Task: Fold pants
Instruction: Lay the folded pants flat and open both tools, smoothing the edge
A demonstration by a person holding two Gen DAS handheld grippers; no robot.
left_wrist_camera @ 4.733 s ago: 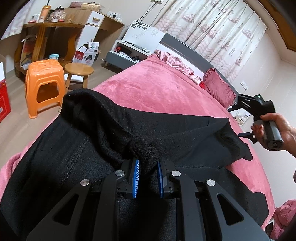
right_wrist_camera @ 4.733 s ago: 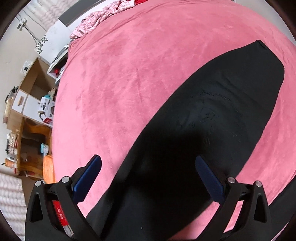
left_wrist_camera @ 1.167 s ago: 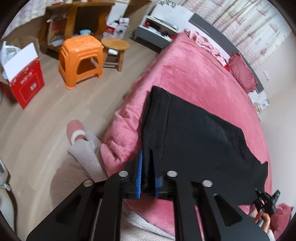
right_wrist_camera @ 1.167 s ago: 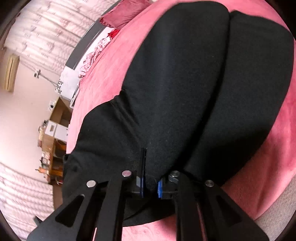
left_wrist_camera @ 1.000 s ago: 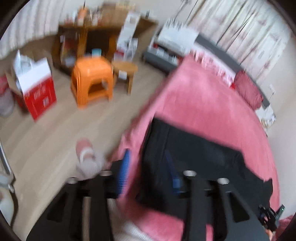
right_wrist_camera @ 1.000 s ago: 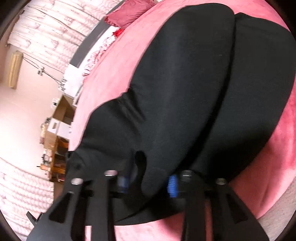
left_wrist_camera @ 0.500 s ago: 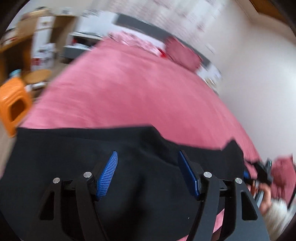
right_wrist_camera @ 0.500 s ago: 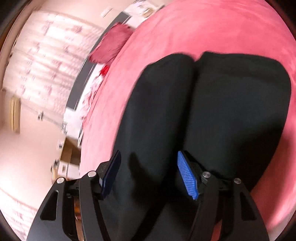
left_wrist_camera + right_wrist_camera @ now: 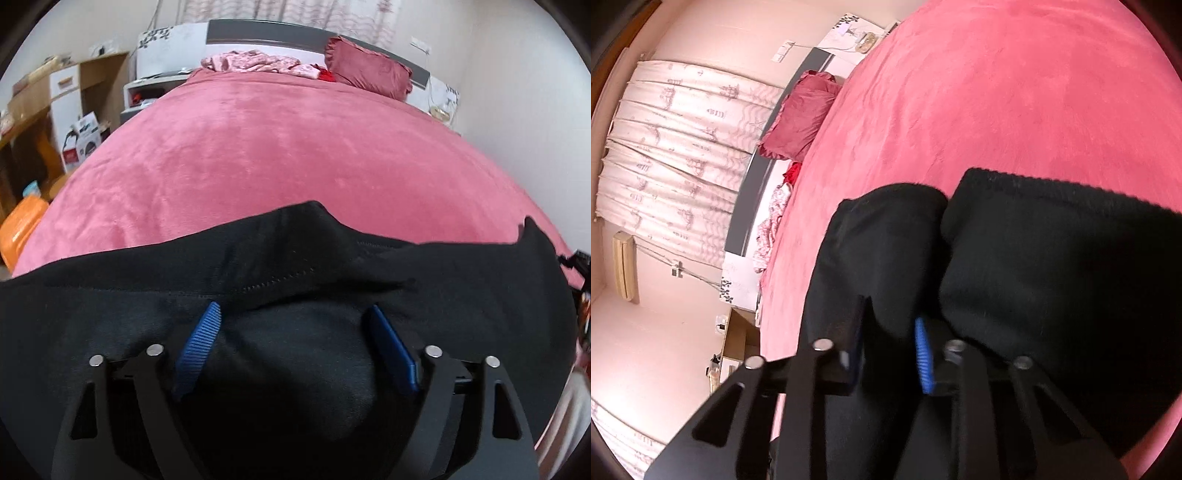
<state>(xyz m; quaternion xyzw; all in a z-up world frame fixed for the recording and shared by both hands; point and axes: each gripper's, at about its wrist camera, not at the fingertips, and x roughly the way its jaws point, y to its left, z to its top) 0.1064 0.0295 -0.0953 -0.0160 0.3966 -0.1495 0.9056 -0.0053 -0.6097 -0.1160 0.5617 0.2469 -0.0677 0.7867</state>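
Bed: pink blanket (image 9: 280,147), red pillow (image 9: 369,72) at the headboard.
Pants: black pants (image 9: 295,266) lie across the near edge.
Left gripper (image 9: 295,343): jaws wide apart above the fabric.
Right gripper (image 9: 890,350): jaws narrowed around a leg end, possibly pinching it; blurred.

The right claw (image 9: 888,332) sits low over the black pants (image 9: 1052,280), its blue-padded fingers (image 9: 923,354) partly closed around a fold of the dark fabric, though blur keeps the grip itself unclear. The pants lie doubled on the pink bed (image 9: 1015,110), two rounded folded ends side by side and touching, facing the bed's open middle. Toward the bed's head edge lie a dark red pillow (image 9: 801,118) and crumpled floral cloth (image 9: 772,221), with patterned curtains (image 9: 676,166) behind.
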